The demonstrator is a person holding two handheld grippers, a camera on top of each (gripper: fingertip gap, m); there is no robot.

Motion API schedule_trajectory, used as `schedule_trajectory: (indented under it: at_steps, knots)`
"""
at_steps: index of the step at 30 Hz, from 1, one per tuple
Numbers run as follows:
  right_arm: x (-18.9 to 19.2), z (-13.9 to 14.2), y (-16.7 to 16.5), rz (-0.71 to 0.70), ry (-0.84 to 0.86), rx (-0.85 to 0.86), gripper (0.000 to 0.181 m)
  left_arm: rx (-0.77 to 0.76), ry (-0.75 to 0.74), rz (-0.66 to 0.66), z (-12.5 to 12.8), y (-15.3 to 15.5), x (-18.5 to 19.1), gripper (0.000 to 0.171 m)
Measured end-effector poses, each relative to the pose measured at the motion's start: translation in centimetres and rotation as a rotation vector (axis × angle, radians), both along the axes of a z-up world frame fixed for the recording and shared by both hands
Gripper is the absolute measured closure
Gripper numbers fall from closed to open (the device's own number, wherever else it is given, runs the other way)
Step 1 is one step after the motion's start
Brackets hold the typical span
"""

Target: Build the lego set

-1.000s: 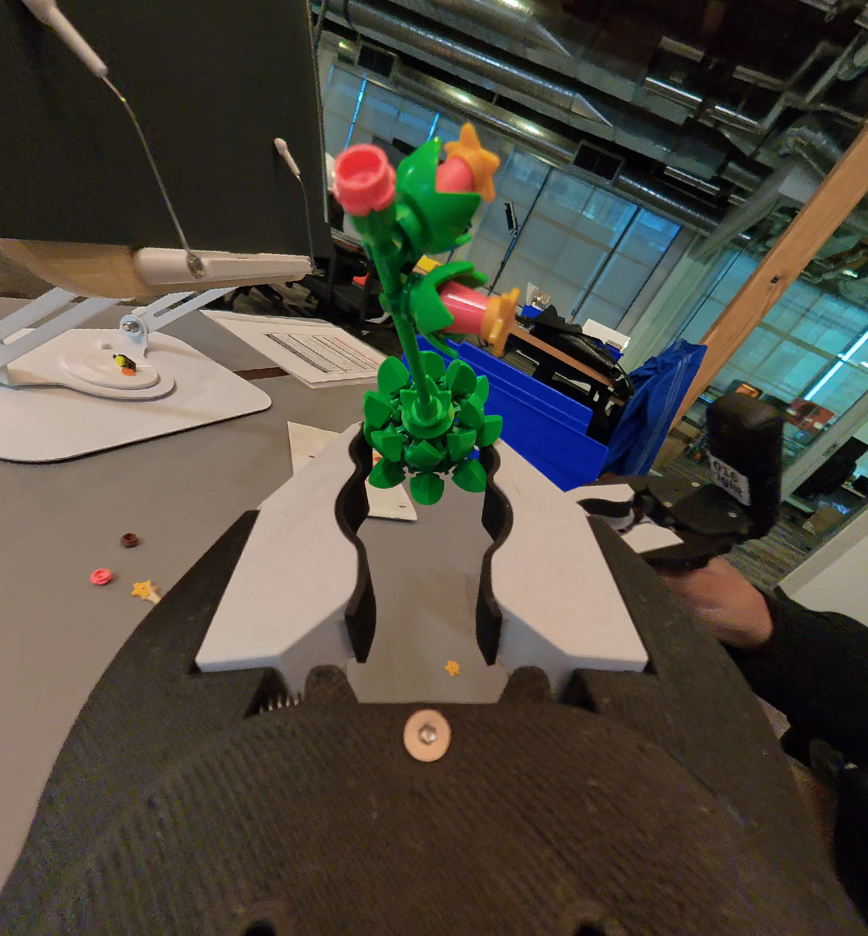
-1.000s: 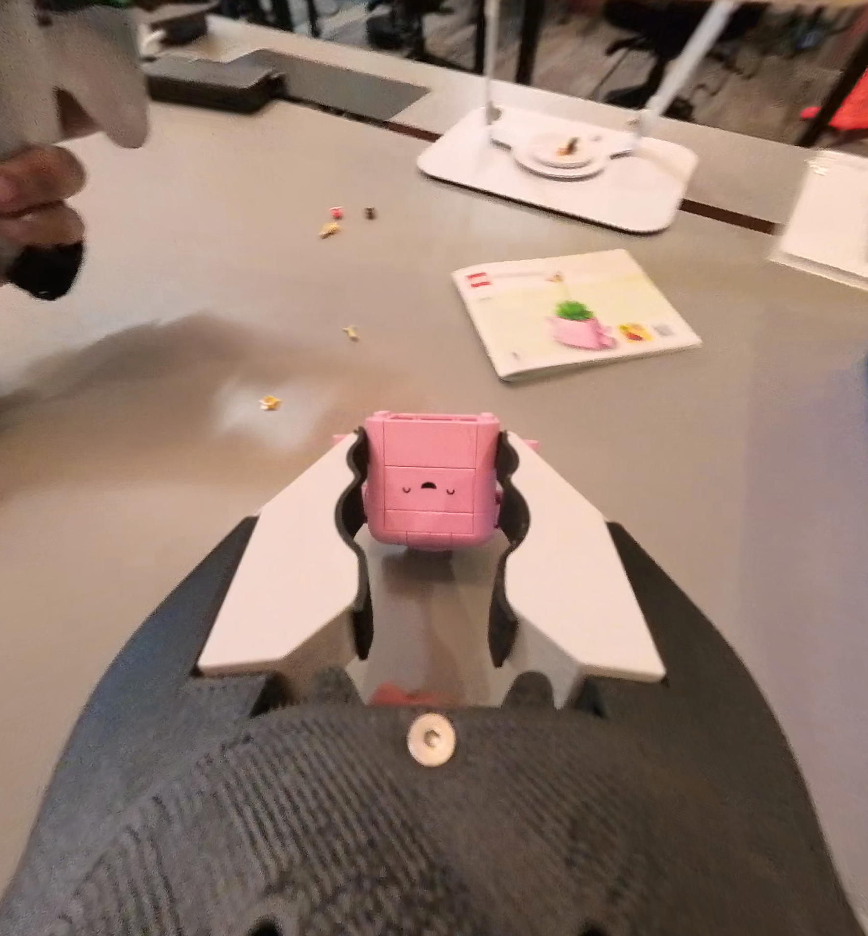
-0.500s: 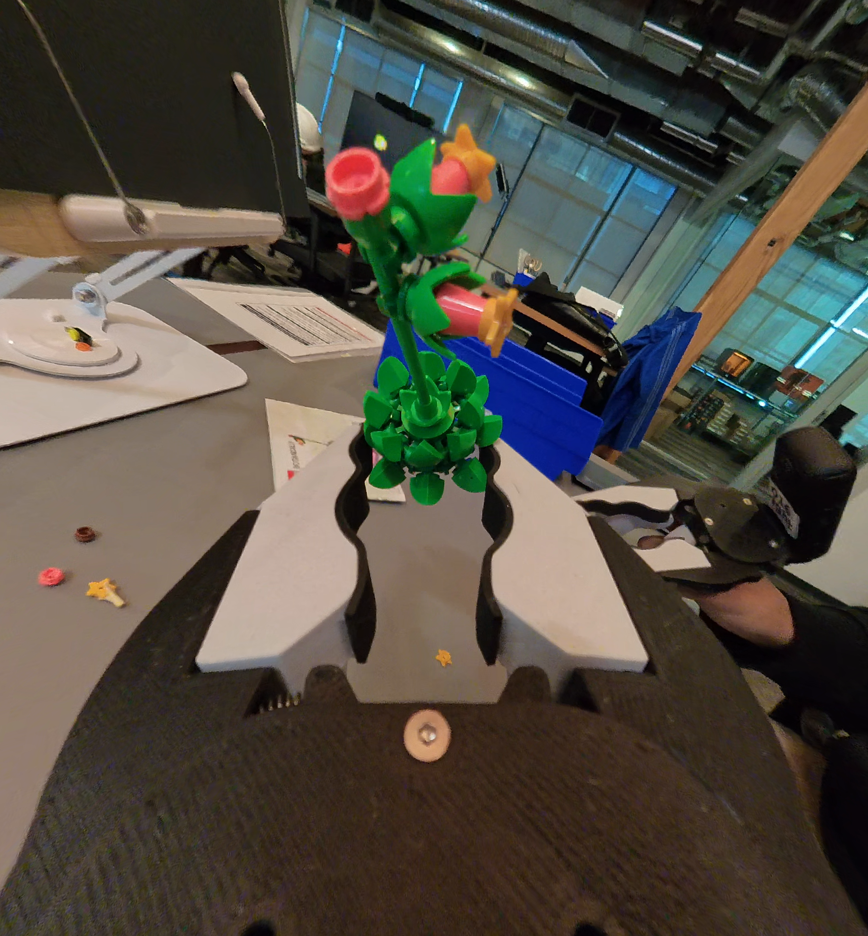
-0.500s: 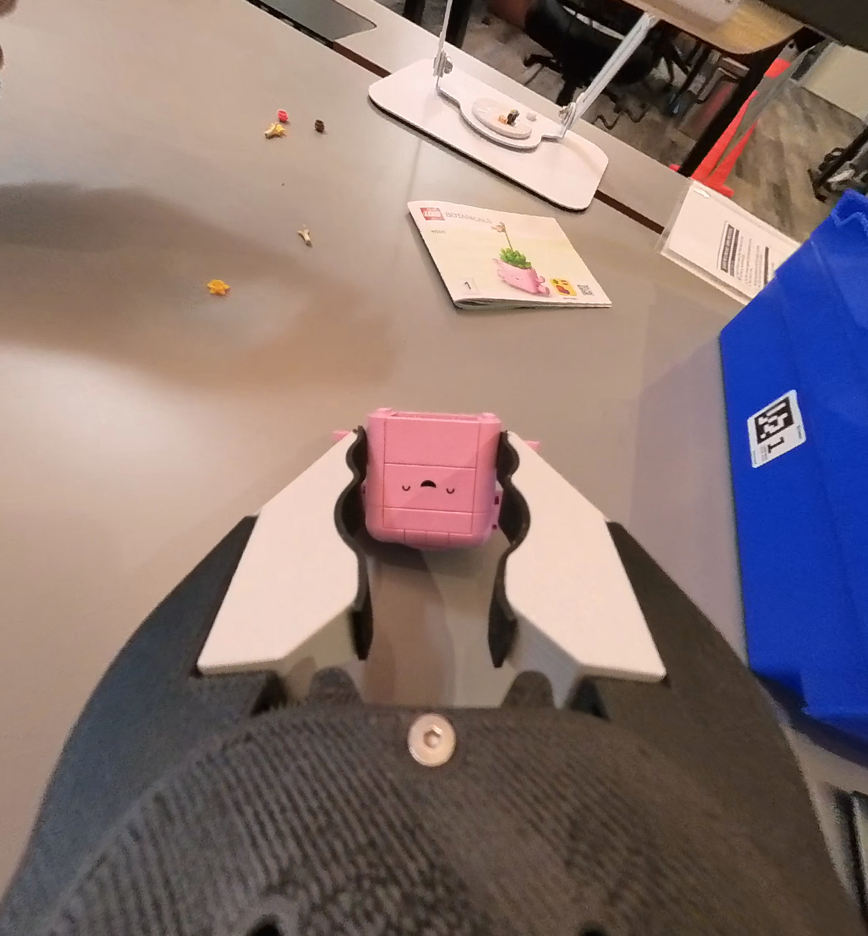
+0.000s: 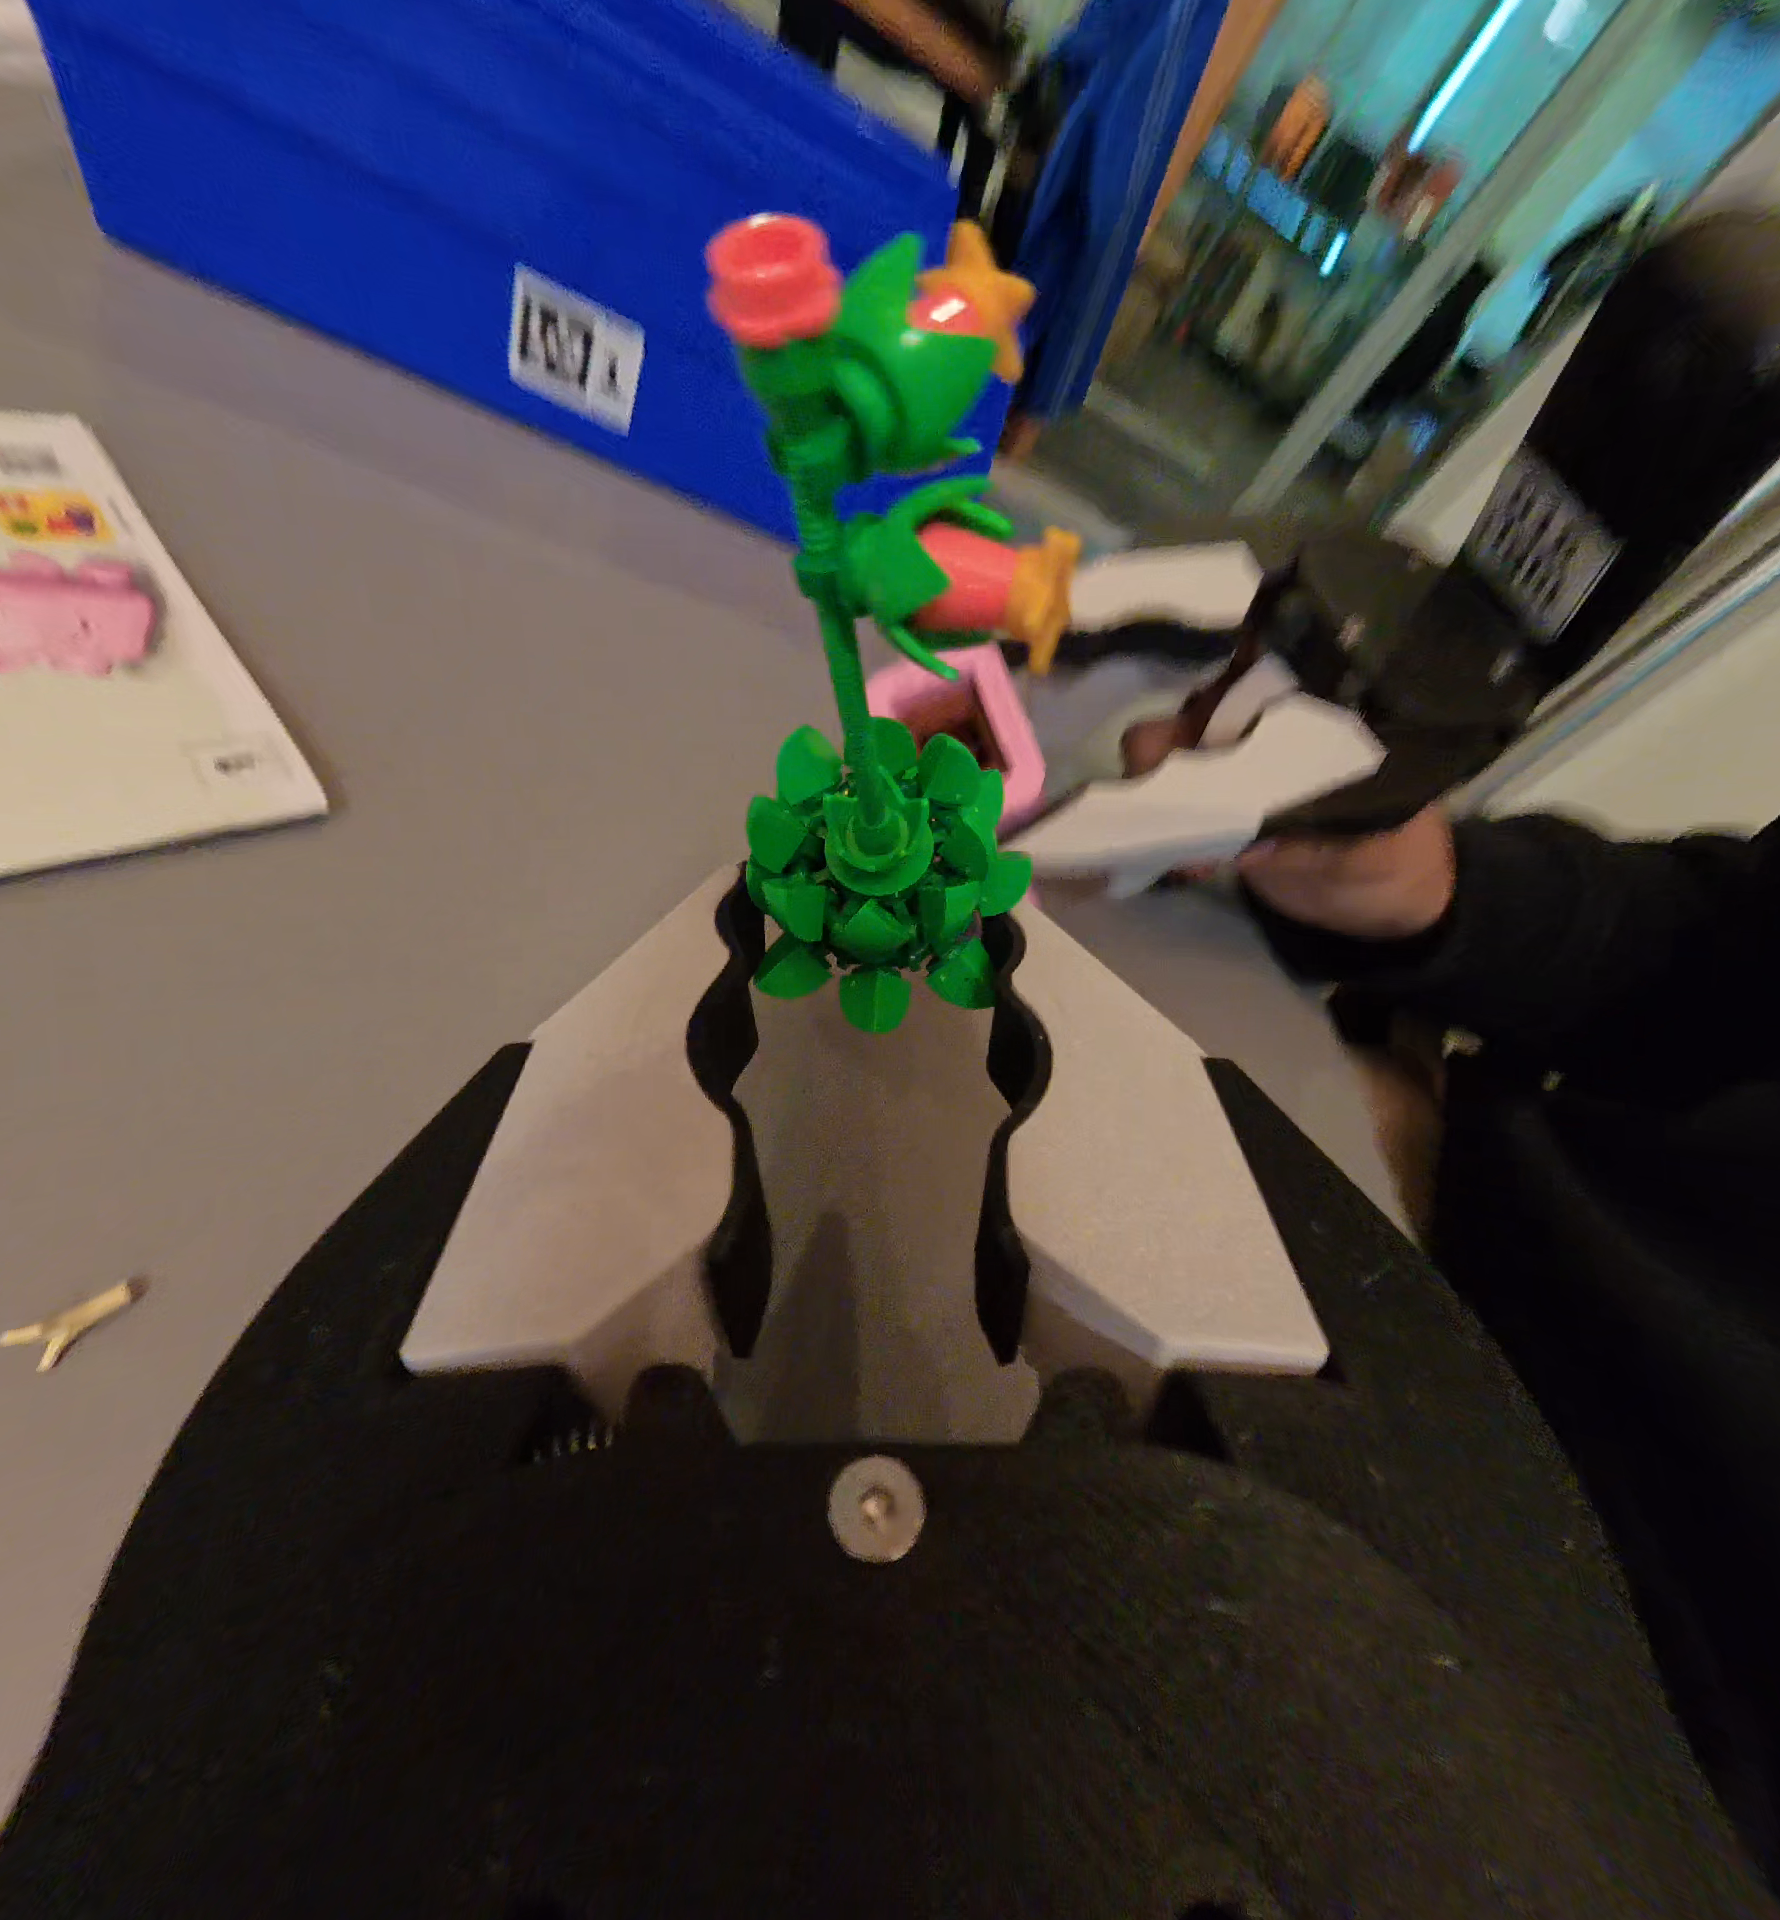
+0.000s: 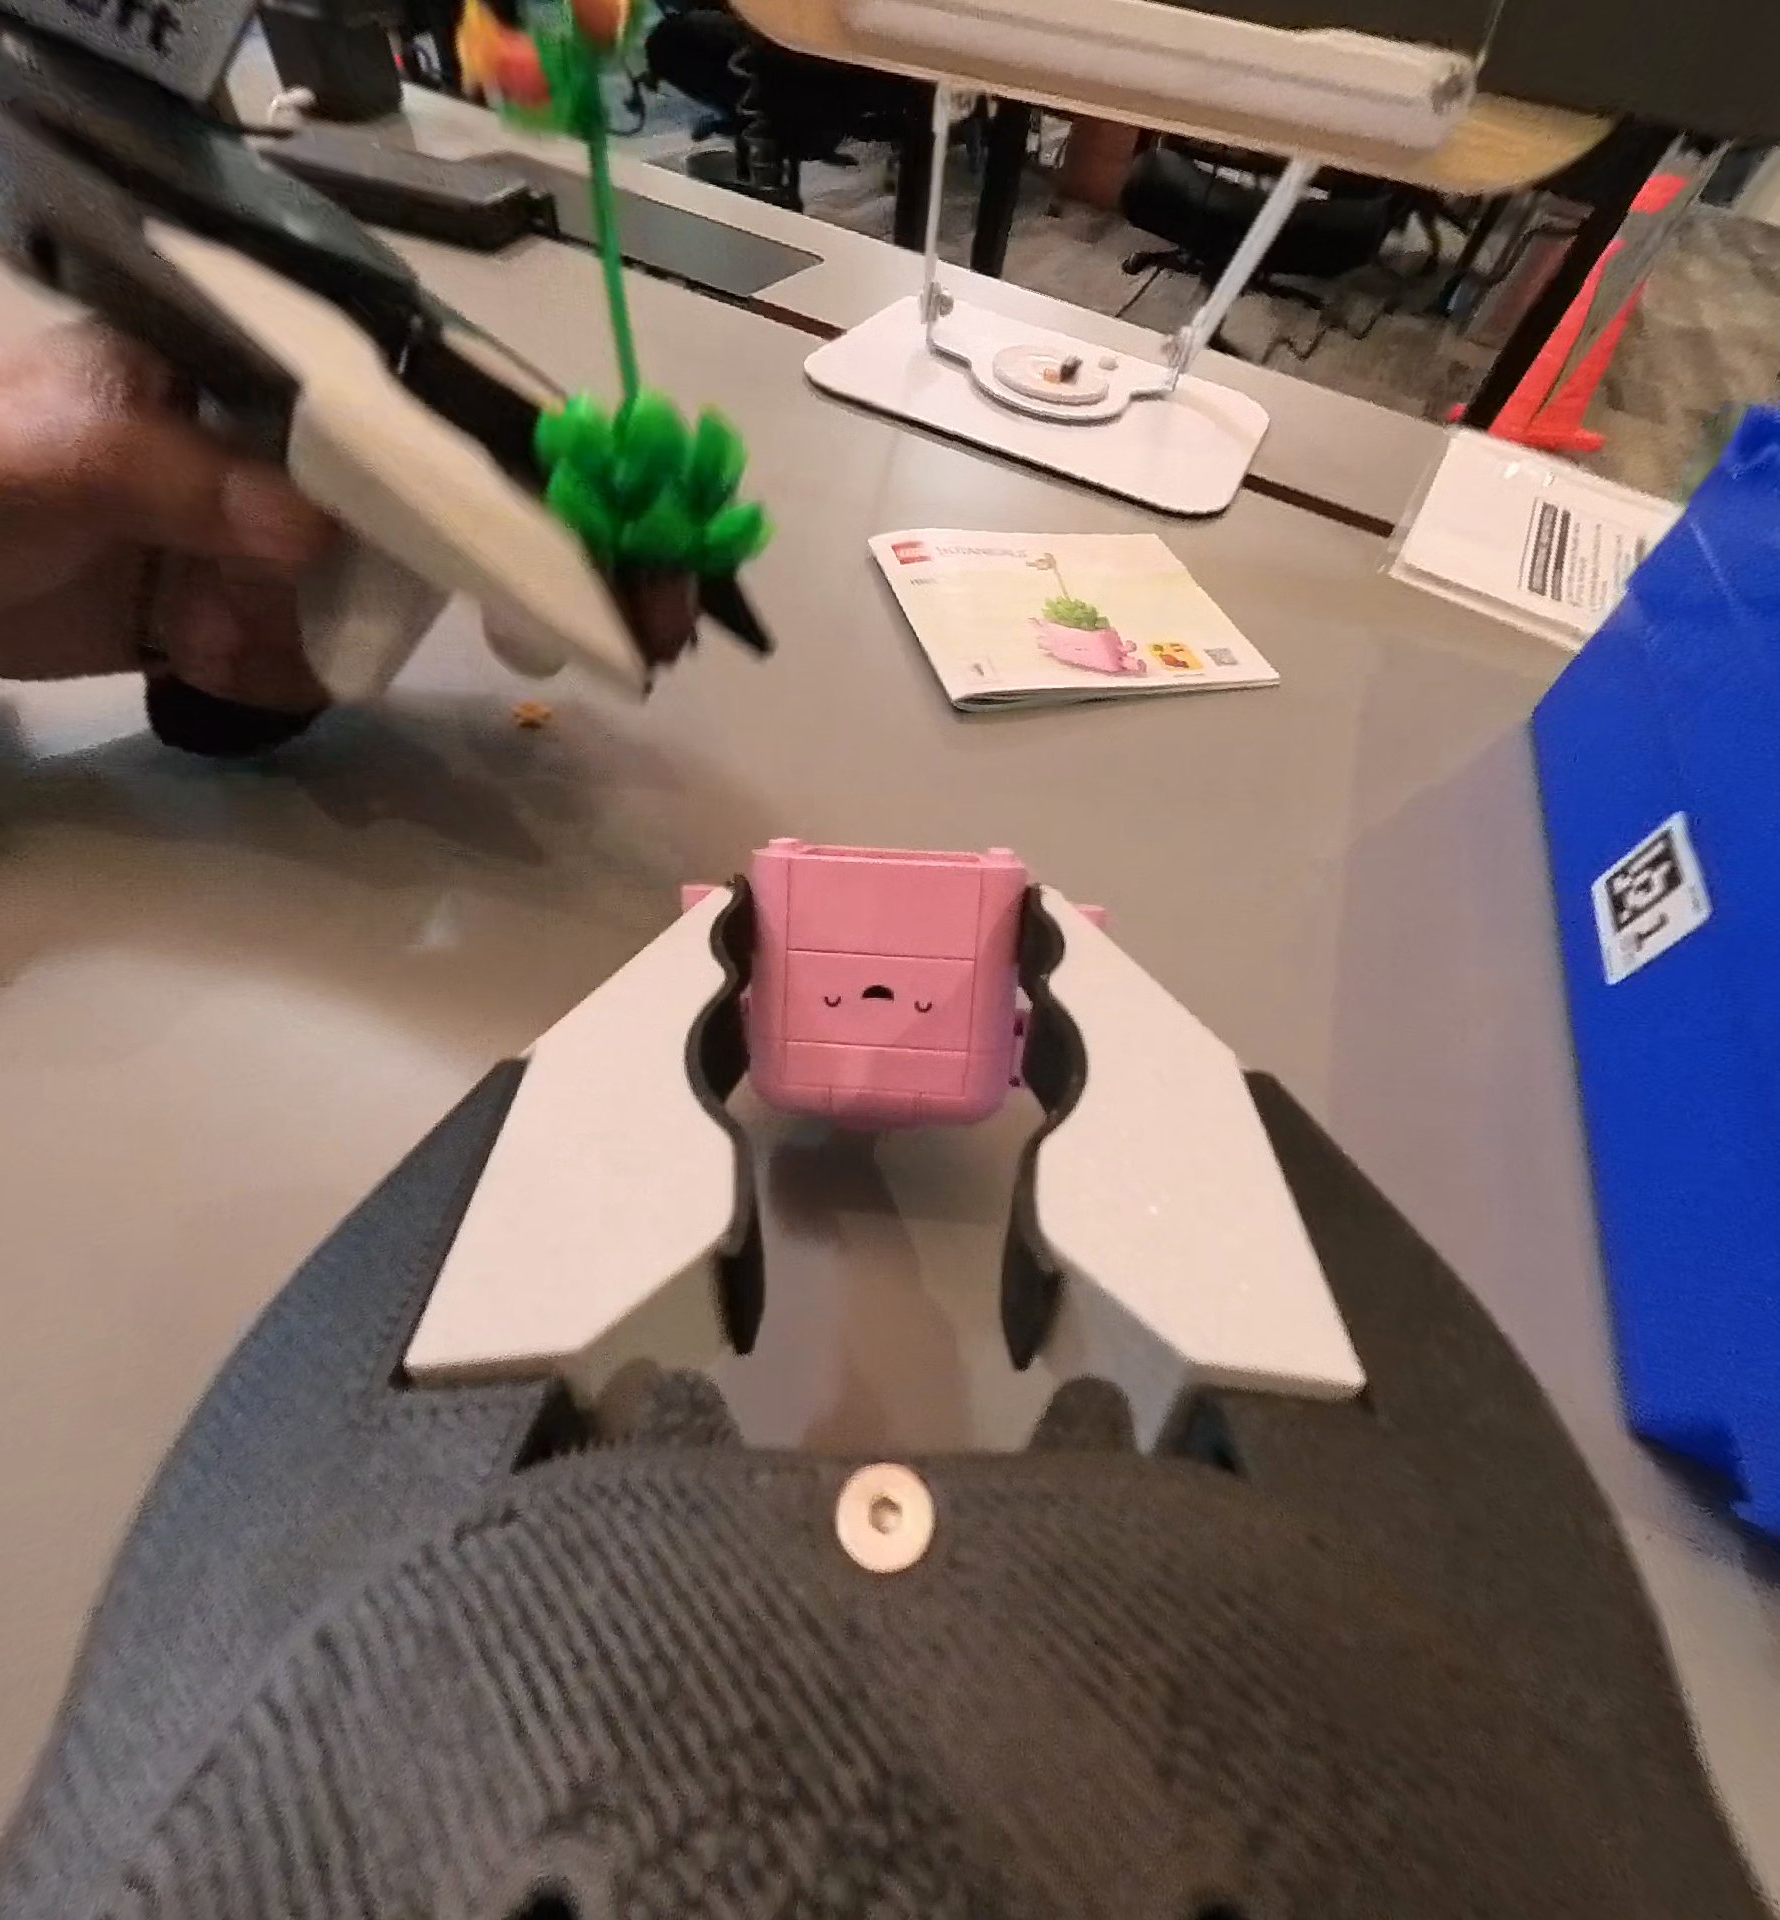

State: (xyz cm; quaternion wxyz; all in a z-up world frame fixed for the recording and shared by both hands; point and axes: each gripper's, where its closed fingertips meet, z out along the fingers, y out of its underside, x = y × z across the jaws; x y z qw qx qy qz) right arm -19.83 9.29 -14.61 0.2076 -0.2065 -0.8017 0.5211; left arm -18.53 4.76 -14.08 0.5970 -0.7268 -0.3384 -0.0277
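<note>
Here, your grey table (image 6: 1281,883) carries the blue bin (image 6: 1717,935) at the right edge and the instruction booklet (image 6: 1068,618) farther back. Your right gripper (image 6: 881,971) is clamped on the pink lego pot (image 6: 870,987), held above the table. Your left gripper (image 5: 870,940) is closed around the leafy base of the green lego plant (image 5: 870,873), stem upright, just beside the pot.

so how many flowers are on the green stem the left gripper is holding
3 on the green stem: a round red one at the top, an orange-star one beside it, and another orange-star one lower down. Others may be hidden behind.
</note>
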Motion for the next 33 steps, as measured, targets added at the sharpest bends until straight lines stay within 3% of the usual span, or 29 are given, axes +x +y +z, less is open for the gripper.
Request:
schedule_trajectory:
  at_steps: [4, 8, 21, 28, 31, 33]
  knots:
    - [0.6, 1.1, -0.8, -0.023, 0.181, 0.023, 0.131, 0.264, 0.099, 0.103, 4.7, -1.0, -1.1, 0.132]
    - [0.8, 2.6, -2.9, -0.072, 0.247, -0.053, 0.131, 0.283, 0.143, 0.225, 6.2, -1.1, -1.9, 0.132]
    - [-0.5, 0.7, -5.6, -0.090, 0.272, 0.121, 0.130, 0.148, 0.033, 0.260, 2.8, -0.4, -2.7, 0.132]
    - [-0.5, 1.2, -5.3, -0.094, 0.259, 0.072, 0.130, 0.144, -0.041, 0.300, 1.5, -0.7, -3.2, 0.132]
    - [-0.4, 1.9, -5.3, -0.087, 0.268, 0.022, 0.131, 0.229, -0.065, 0.250, 2.5, 0.1, -2.7, 0.132]
    - [-0.3, 2.9, -5.1, -0.098, 0.305, -0.039, 0.131, 0.199, -0.026, 0.239, 3.1, 0.6, -2.4, 0.130]
